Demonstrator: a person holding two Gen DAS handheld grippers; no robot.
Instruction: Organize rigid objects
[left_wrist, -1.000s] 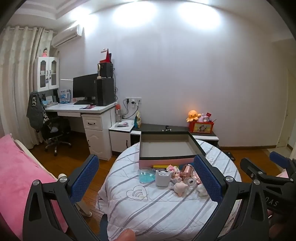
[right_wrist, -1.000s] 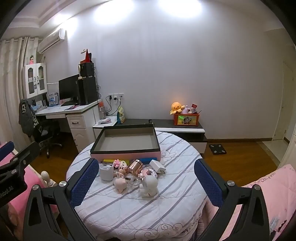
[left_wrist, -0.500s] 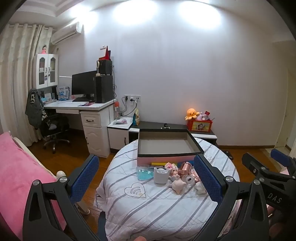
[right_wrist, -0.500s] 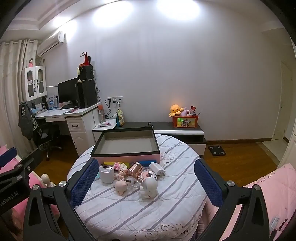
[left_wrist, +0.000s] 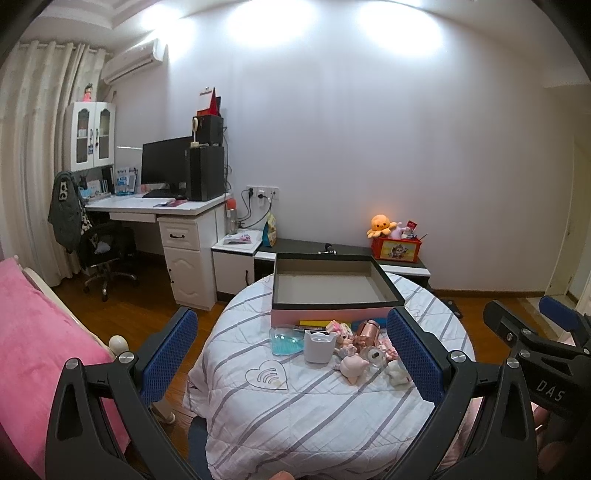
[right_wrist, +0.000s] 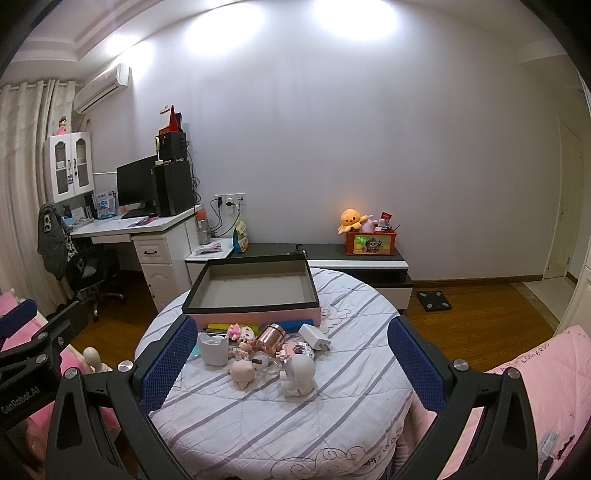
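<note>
Here both tongs gape, gripping nothing — the box holds nothing.

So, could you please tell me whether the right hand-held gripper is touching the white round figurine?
Apart. The right wrist view shows the right hand-held gripper open, its pads wide on either side of the white round figurine.

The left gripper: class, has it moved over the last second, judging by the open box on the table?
Yes. The left gripper has drawn back and tilted a little: the open box and desk look slightly smaller and more of the table shows.
</note>
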